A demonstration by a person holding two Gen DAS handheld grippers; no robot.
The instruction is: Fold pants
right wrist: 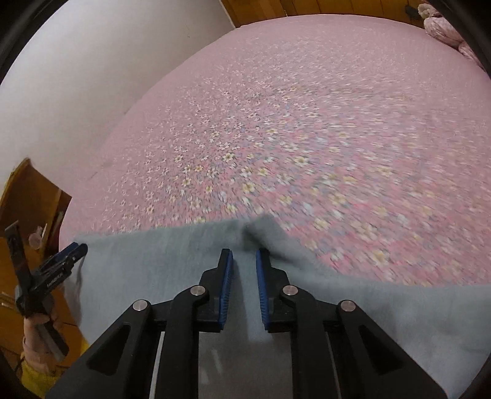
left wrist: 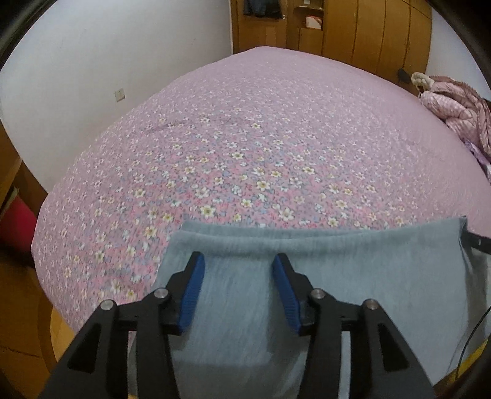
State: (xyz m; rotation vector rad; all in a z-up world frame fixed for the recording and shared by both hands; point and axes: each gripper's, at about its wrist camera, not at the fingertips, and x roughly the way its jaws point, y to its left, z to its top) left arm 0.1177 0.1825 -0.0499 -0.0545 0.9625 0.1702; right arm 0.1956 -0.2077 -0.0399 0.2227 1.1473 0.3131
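Observation:
Grey-blue fleece pants [left wrist: 307, 276] lie at the near edge of a bed with a pink floral sheet [left wrist: 245, 138]. In the left wrist view my left gripper [left wrist: 238, 261] is open, its blue pads [left wrist: 196, 285] spread over the fabric near its far edge. In the right wrist view the pants [right wrist: 153, 270] stretch across the foreground. My right gripper [right wrist: 244, 256] has a narrow gap between its pads, with a raised fold of fabric just beyond the tips. The left gripper [right wrist: 78, 248] shows at the pants' left edge.
A white wall [left wrist: 92, 76] runs along the bed's left side. A wooden wardrobe [left wrist: 337, 27] stands behind the bed. A pink quilted jacket [left wrist: 454, 104] lies at the far right. Wooden floor [left wrist: 18, 307] lies at the left.

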